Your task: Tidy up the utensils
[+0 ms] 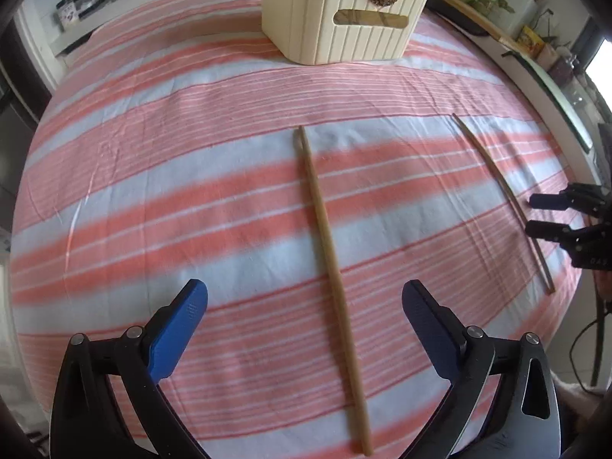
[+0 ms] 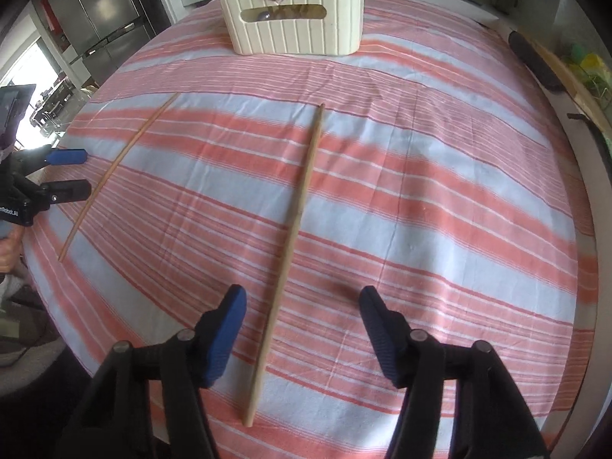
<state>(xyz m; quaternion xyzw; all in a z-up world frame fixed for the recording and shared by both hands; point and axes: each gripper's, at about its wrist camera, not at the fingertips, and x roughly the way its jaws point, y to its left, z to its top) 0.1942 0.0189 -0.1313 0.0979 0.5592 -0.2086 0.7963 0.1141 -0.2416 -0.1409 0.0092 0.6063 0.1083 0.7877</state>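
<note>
**A:** Start at the tongs. What is the left gripper (image 1: 304, 306) doing?

**B:** Its blue fingers (image 1: 179, 325) are spread wide with nothing between them. One chopstick (image 1: 331, 229) lies on the striped cloth (image 1: 153, 153) in the gap, running lengthwise away from the camera, so the jaws straddle it without touching it as far as can be seen.

**A:** And the right gripper (image 2: 302, 302)?

**B:** Much the same: fingers parted, nothing held. The second chopstick (image 2: 290, 237) lies between them, nearer the left-hand finger. Each tool seems lined up on its own stick, probably so both can be picked up in one go.

**A:** Why do the sticks lie that way?

**B:** Both point roughly toward the cream holder (image 2: 290, 11) at the far side of the table, well apart from either gripper. That looks like the destination, and something already shows through its handle slot, though what it is cannot be told.

**A:** How are the hands posed?

**B:** Each gripper is held low over the near edge, pointing forward along its stick. In each wrist view the other tool shows side-on at the edge, also gaping, above the far chopstick. Closing across a thin, flat-lying stick will likely need the tips right down at the cloth.
</note>
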